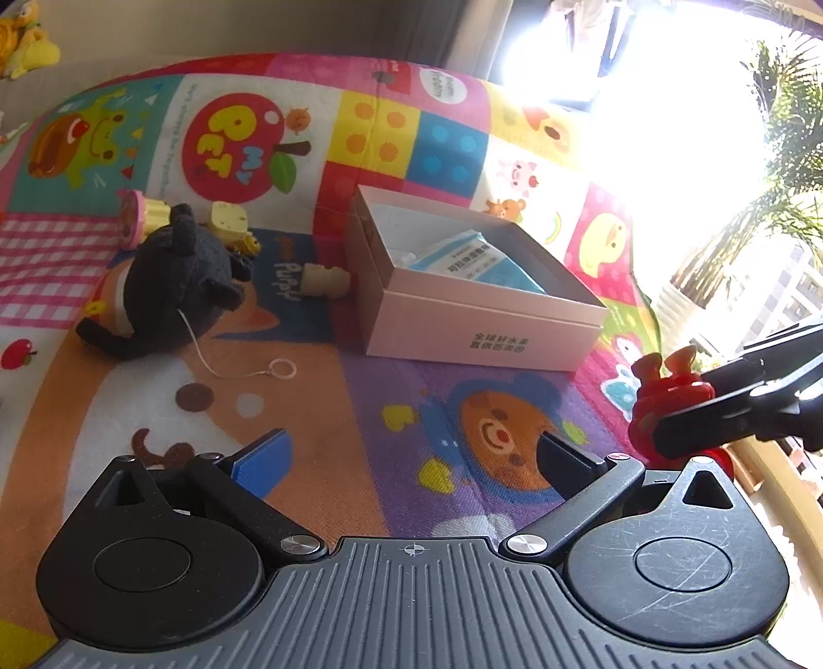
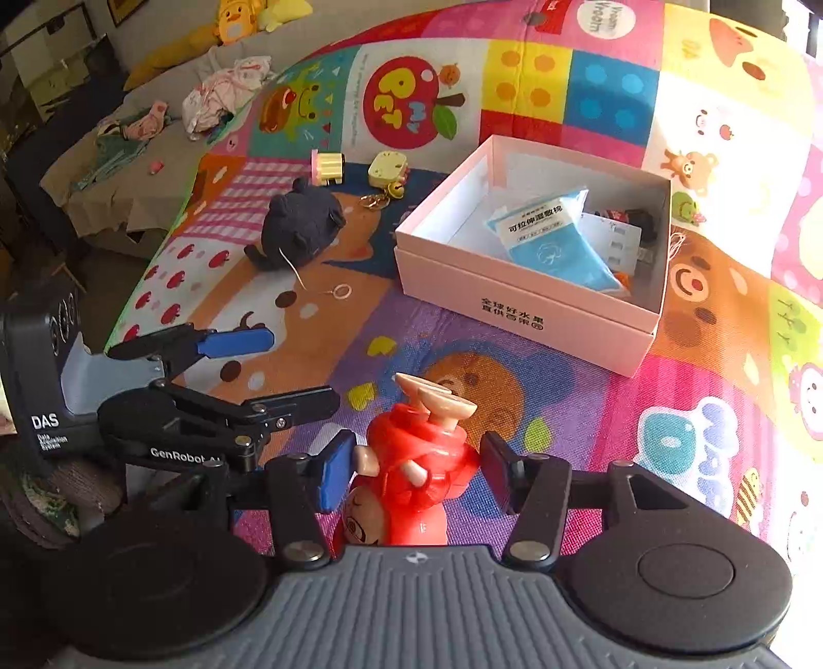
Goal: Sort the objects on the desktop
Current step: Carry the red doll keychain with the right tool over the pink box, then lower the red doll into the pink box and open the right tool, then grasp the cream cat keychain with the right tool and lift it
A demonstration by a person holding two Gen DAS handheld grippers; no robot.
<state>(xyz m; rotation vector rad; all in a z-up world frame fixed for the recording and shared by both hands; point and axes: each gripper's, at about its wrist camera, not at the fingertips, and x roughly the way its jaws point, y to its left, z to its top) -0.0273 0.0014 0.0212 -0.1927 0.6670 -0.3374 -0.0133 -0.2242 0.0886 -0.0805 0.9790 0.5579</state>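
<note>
Right gripper (image 2: 416, 476) is clamped on the red toy figure (image 2: 411, 463), whose lower half hides behind the gripper body; left gripper (image 1: 411, 458) gapes empty. Pink box (image 2: 519, 303) contents partly shadowed.

You are working over a bright cartoon play mat (image 2: 514, 370) that is covering the floor across most of both views. At the upper left of the right wrist view, a grey sofa (image 2: 154, 31) is standing against the wall, and a low cloth-draped surface (image 2: 103, 190) is sitting below it, carrying crumpled clothes (image 2: 216, 98). Yellow plush toys (image 2: 242, 18) are lying on the sofa. At the upper right of the left wrist view, strong daylight is pouring through a window (image 1: 668, 128), washing out detail, while a potted palm (image 1: 761, 216) is standing beside the glass.
</note>
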